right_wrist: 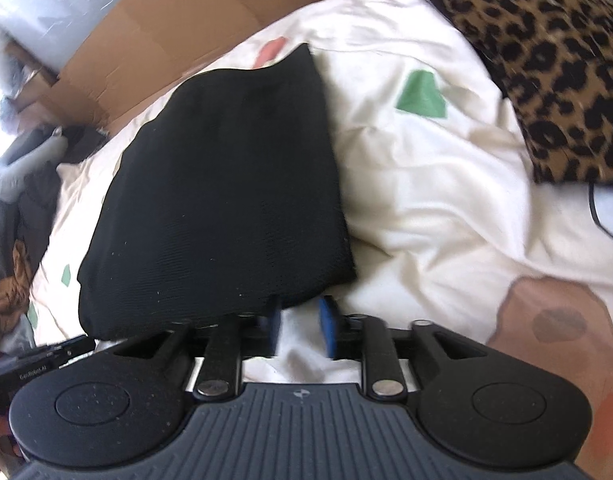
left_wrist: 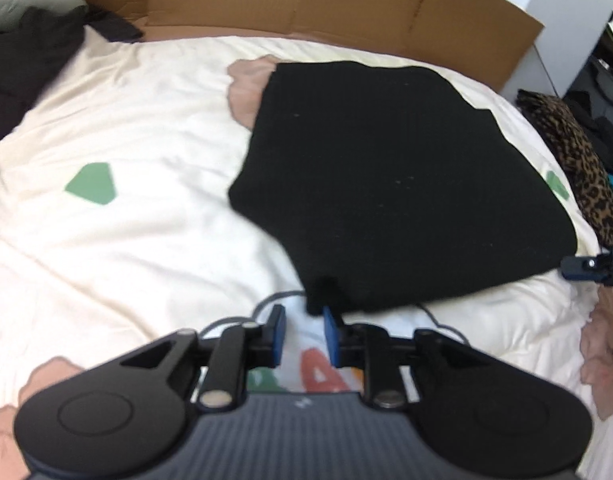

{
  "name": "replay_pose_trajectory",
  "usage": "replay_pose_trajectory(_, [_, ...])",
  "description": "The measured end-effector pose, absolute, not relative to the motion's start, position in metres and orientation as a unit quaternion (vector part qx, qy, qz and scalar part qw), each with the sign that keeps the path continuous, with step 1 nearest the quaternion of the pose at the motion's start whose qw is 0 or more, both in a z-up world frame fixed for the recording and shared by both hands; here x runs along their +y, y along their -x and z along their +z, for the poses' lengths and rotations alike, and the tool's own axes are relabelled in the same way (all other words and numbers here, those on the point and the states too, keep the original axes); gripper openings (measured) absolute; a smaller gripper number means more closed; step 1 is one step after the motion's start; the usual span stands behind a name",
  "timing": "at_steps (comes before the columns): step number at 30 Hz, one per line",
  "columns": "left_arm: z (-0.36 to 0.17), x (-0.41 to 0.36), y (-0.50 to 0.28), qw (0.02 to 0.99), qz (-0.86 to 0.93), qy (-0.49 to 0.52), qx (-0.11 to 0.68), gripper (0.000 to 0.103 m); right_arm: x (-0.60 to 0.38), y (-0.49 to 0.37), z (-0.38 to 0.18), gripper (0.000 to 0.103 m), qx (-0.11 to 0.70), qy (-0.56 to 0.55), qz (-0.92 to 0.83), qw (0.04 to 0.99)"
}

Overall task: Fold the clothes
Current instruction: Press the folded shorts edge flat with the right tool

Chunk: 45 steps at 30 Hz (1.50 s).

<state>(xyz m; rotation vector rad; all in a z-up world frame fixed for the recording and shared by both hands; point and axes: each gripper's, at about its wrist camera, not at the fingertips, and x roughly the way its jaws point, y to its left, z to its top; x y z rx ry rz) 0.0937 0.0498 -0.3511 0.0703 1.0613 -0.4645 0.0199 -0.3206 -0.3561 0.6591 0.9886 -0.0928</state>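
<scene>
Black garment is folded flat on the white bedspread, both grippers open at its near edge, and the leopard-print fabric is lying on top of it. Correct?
Not quite. The leopard-print fabric lies beside the black garment on the white bedspread, apart from it, as the right wrist view shows. Both the left gripper and right gripper are open at its near edge.

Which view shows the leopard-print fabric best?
Right wrist view: the leopard-print fabric fills the upper right corner, its spots sharp. Left wrist view shows only a narrow, distorted strip at the right edge.
</scene>
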Motion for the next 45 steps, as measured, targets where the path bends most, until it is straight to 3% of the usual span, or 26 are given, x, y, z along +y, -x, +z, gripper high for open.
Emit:
replay_pose_trajectory(4, [-0.346,0.054,-0.095,0.838,-0.227,-0.016,0.496,0.024,-0.328,-0.015,-0.361,0.043,0.452,-0.357,-0.039,0.816])
replay_pose_trajectory(13, [-0.364,0.043,-0.101,0.827,-0.258,-0.019,0.498,0.036,-0.351,-0.019,-0.391,0.043,0.416,-0.475,-0.044,0.774])
replay_pose_trajectory(17, [-0.365,0.041,-0.101,0.826,-0.273,-0.027,0.492,0.037,-0.354,-0.022,-0.402,0.043,0.397,-0.514,-0.043,0.759])
replay_pose_trajectory(20, [-0.364,0.042,-0.102,0.825,-0.281,-0.029,0.489,0.029,-0.357,-0.022,-0.407,0.038,0.386,-0.54,-0.045,0.747])
replay_pose_trajectory(22, [-0.364,0.043,-0.102,0.825,-0.285,-0.03,0.487,0.027,-0.359,-0.022,-0.409,0.019,0.384,-0.551,-0.047,0.739])
replay_pose_trajectory(24, [-0.363,0.044,-0.103,0.824,-0.29,-0.032,0.485,0.008,-0.359,-0.023,-0.41,0.008,0.383,-0.555,-0.048,0.737])
replay_pose_trajectory(25, [-0.363,0.044,-0.103,0.824,-0.293,-0.033,0.484,0.008,-0.359,-0.024,-0.407,0.006,0.383,-0.55,-0.048,0.741])
replay_pose_trajectory(38, [-0.353,0.051,-0.095,0.818,-0.308,-0.038,0.485,0.005,-0.375,-0.036,-0.391,0.004,0.388,-0.511,-0.064,0.764])
replay_pose_trajectory(41, [-0.355,0.052,-0.1,0.812,-0.3,-0.027,0.5,0.008,-0.375,-0.033,-0.398,0.01,0.39,-0.524,-0.063,0.755])
replay_pose_trajectory(43, [-0.354,0.052,-0.101,0.812,-0.296,-0.028,0.502,0.014,-0.375,-0.031,-0.401,0.023,0.39,-0.531,-0.064,0.75])
replay_pose_trajectory(45, [-0.353,0.055,-0.103,0.812,-0.292,-0.018,0.504,0.031,-0.376,-0.028,-0.403,0.034,0.388,-0.537,-0.067,0.746])
